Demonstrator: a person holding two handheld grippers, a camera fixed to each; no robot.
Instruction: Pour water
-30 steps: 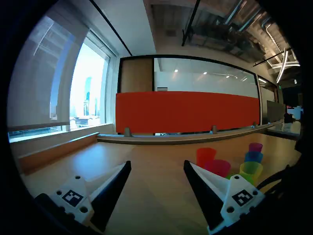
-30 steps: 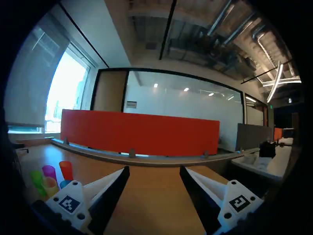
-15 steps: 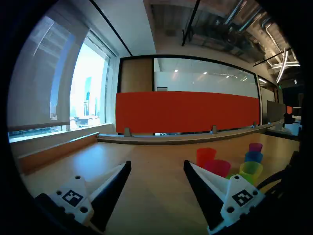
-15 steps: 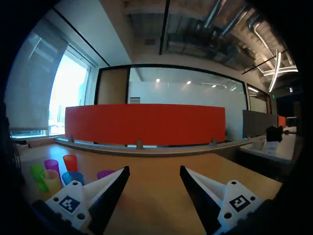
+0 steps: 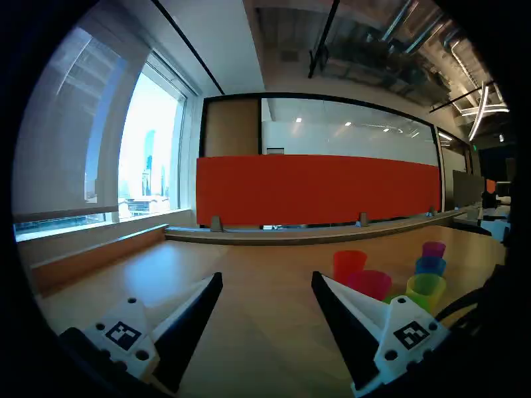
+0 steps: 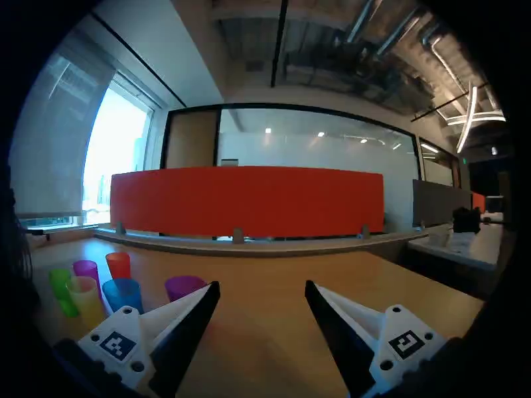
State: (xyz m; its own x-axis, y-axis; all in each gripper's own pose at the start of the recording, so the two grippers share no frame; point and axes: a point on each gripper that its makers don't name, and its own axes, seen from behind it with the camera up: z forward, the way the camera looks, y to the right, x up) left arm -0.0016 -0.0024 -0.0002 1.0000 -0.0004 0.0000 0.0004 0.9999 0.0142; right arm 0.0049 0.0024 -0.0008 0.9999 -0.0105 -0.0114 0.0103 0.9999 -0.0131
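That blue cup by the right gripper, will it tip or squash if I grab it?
The blue cup looks like thin translucent plastic, so probably light and slightly squashy. Upright on the smooth wooden table, it may slide or tip if nudged, likely against the yellow cup beside it.

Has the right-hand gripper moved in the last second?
Yes: the right gripper swung left and dipped; the orange partition sits higher, cups nearer centre.

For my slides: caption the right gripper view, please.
Open right claw over a light wooden table, coloured plastic cups clustered at its left, long orange partition behind.
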